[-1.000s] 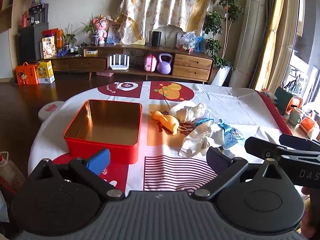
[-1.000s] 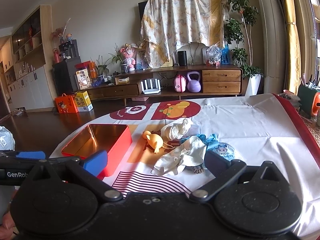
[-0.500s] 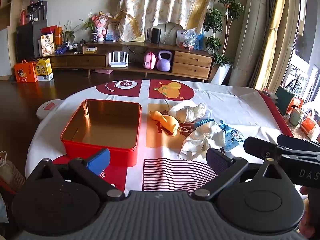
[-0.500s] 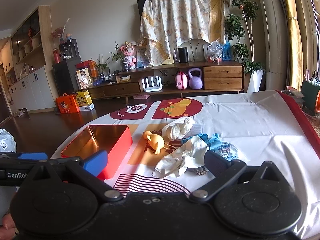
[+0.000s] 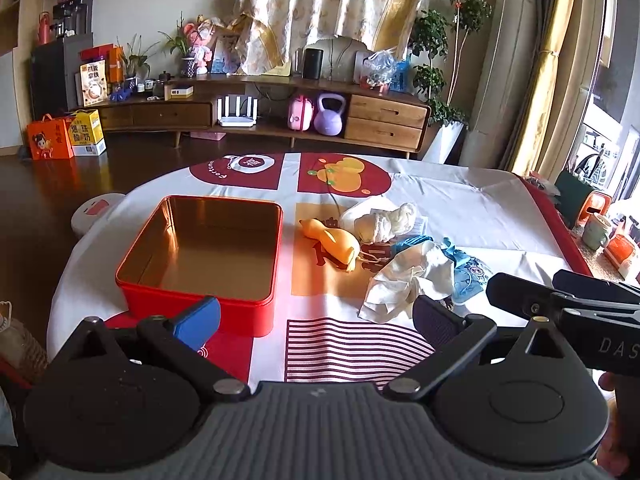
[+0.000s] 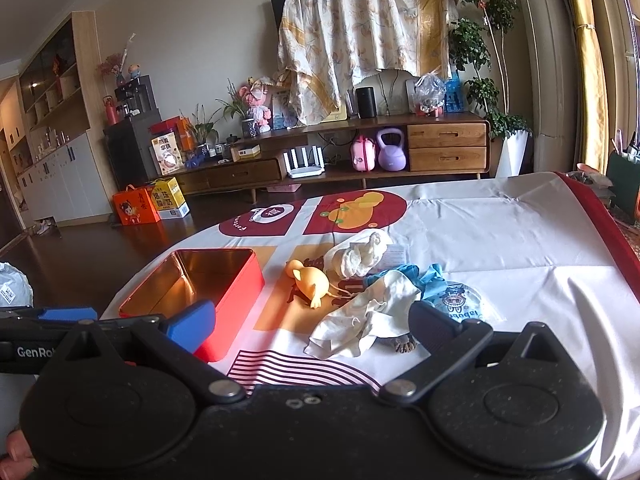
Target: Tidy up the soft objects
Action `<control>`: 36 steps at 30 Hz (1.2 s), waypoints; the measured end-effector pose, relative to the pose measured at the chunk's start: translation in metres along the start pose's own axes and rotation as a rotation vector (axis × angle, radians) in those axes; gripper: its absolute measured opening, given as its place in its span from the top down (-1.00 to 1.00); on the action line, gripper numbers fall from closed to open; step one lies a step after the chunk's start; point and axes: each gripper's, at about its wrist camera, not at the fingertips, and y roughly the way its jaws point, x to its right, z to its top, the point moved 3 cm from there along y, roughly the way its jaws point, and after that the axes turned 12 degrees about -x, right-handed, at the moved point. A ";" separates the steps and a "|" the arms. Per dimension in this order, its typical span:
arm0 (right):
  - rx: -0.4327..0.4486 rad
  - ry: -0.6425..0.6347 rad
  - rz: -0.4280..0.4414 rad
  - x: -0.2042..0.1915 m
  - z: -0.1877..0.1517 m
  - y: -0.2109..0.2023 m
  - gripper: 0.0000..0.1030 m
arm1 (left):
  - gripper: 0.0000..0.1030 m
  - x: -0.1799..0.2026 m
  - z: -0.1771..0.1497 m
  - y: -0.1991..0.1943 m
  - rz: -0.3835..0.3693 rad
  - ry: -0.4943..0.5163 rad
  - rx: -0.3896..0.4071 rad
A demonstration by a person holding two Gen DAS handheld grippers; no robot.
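Both tools held low at the near edge of the round surface (image 5: 460,204), above its white cloth with red and orange prints. Left tool (image 5: 316,314) wide open, nothing between the blue pad and the dark pad. Right tool (image 6: 312,322) also wide open and empty; seen in the left wrist view as a black arm at the far right (image 5: 560,300).

Red tin box (image 5: 204,256) on the left part of the surface, lid off, gold inside, nothing in it. In the right wrist view the same box (image 6: 236,280) partly behind the blue pad.

Soft objects in 1 loose group to the right of the box, apart from it:
- yellow plush toy (image 5: 332,242), lying on its side on the orange print, nearest to the box;
- cream rolled cloth (image 5: 384,222), just behind the toy, toward the far side;
- white crumpled cloth (image 5: 408,280), nearest to the tools, partly over a blue cloth (image 5: 466,270) with a round printed badge;
- a small dark furry piece (image 6: 402,346) under the near edge of the white cloth, too hidden to identify.

Fingertips of a hand (image 6: 16,450) at the lower left corner of the right wrist view.
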 end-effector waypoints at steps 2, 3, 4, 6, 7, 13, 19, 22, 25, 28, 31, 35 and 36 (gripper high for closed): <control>-0.001 -0.001 -0.001 0.000 0.000 0.000 -0.99 | -1.00 0.000 0.000 0.000 0.002 0.001 0.001; 0.000 -0.002 -0.001 0.000 0.001 0.000 -0.99 | -1.00 0.000 0.001 0.000 0.004 0.003 0.001; 0.000 -0.002 0.000 0.000 0.001 0.000 -0.99 | -1.00 -0.001 0.001 0.001 0.005 0.003 0.001; -0.001 -0.003 0.001 0.000 0.002 0.000 -0.99 | -1.00 -0.002 0.002 0.001 0.006 -0.001 0.003; 0.000 -0.004 0.001 0.000 0.002 0.000 -0.99 | -1.00 -0.002 0.002 0.001 0.007 -0.002 0.004; -0.002 -0.001 0.000 0.000 0.004 -0.002 -0.99 | -1.00 -0.003 0.002 0.001 0.001 -0.002 0.010; -0.002 0.000 0.002 0.000 0.004 -0.003 -0.99 | -1.00 -0.002 0.002 -0.001 0.001 -0.002 0.015; -0.003 0.001 0.001 0.000 0.004 -0.003 -0.99 | -1.00 -0.002 0.002 -0.001 0.001 0.000 0.014; -0.003 -0.001 0.001 0.000 0.004 -0.002 -0.99 | -1.00 -0.002 0.002 -0.001 -0.005 0.001 0.008; -0.002 0.000 -0.001 0.001 0.003 -0.001 -0.99 | -1.00 -0.002 0.004 0.003 -0.021 0.002 -0.008; -0.003 0.010 -0.015 0.006 0.007 0.001 -0.99 | -1.00 0.000 0.007 0.012 -0.035 0.011 -0.022; -0.016 0.049 -0.046 0.028 0.018 0.005 -0.99 | -1.00 0.006 0.014 0.027 -0.040 0.030 -0.034; -0.021 0.053 -0.056 0.032 0.019 0.007 -0.99 | -1.00 0.007 0.017 0.031 -0.040 0.032 -0.037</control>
